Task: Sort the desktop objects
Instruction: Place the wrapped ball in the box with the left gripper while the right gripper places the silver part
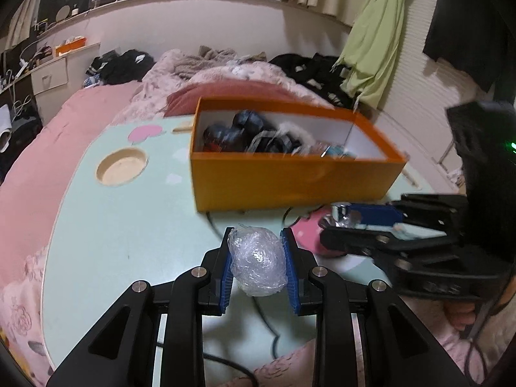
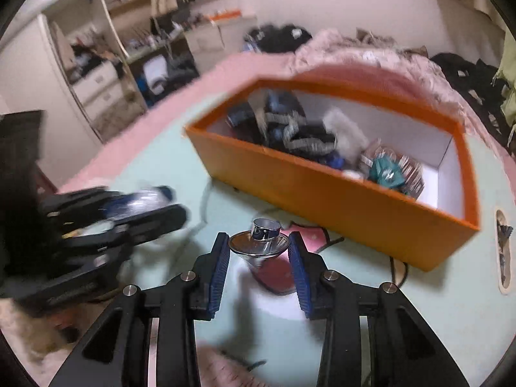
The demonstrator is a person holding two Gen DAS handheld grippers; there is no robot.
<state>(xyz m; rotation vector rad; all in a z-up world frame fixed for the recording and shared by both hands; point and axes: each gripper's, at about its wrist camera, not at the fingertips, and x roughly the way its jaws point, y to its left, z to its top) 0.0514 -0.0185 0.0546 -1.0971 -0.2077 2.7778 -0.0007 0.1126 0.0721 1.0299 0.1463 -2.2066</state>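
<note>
Left tongs (image 1: 256, 259) grip a plastic-wrap ball (image 1: 258, 262). Right tongs (image 2: 259, 259) clamp what looks like a perfume bottle (image 2: 262, 245). Orange box (image 1: 290, 180) sits toward the tabletop's (image 1: 129, 225) far edge.

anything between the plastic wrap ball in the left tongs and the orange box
Nothing visible. The plastic wrap ball sits clamped in the left tongs, and only bare mint table lies between it and the orange box, whose top is open.
</note>
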